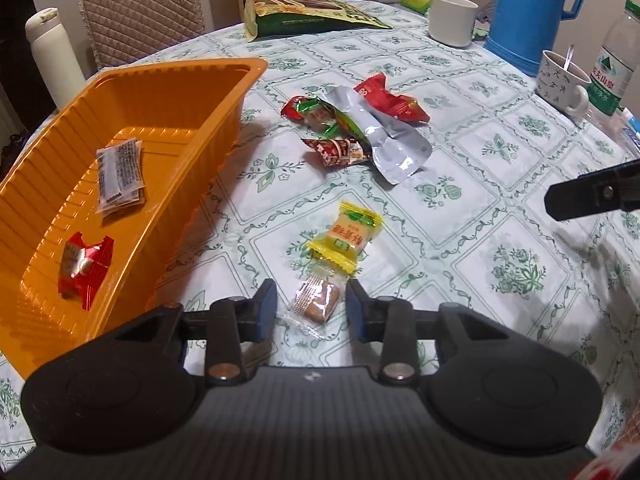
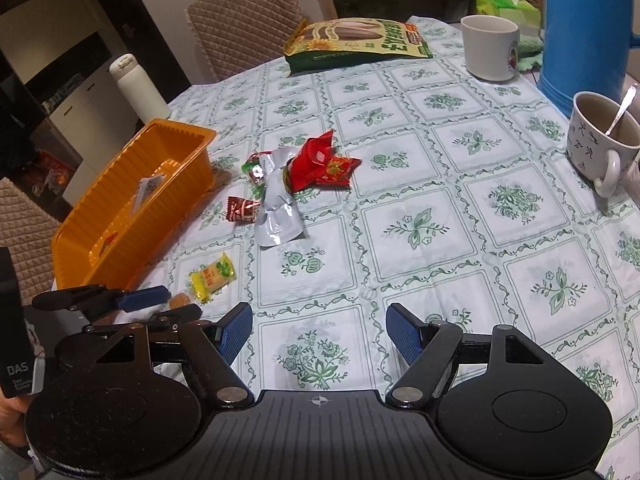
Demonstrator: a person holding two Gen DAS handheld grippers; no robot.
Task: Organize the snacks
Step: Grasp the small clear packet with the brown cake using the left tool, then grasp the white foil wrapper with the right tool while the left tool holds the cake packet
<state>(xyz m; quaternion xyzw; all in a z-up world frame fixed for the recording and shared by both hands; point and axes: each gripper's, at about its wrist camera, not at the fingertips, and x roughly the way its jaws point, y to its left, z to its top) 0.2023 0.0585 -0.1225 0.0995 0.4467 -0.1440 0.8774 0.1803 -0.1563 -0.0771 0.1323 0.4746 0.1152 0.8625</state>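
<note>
Orange and ribbed, the tray (image 1: pixel 224 92) at the table's left edge already holds 2 packets. Just beside its near corner lies a clear-wrapped brown snack (image 1: pixel 318 303); the left gripper (image 1: pixel 312 308) straddles it, pads not yet pressing. The right gripper (image 2: pixel 319 334) hangs wide apart, empty. Next, I judge: pinch the wrapper, lift, carry into the tray.

My left gripper (image 1: pixel 311 307) points steeply down, its two blue pads (image 1: pixel 267 307) standing a narrow gap apart, not pressed on anything. My right gripper (image 2: pixel 319 334) tilts down at a like slant, jaws spread wide with nothing between them. From my right wrist view, the left gripper sits just off to the left of the right one, fingers reaching away from me.
</note>
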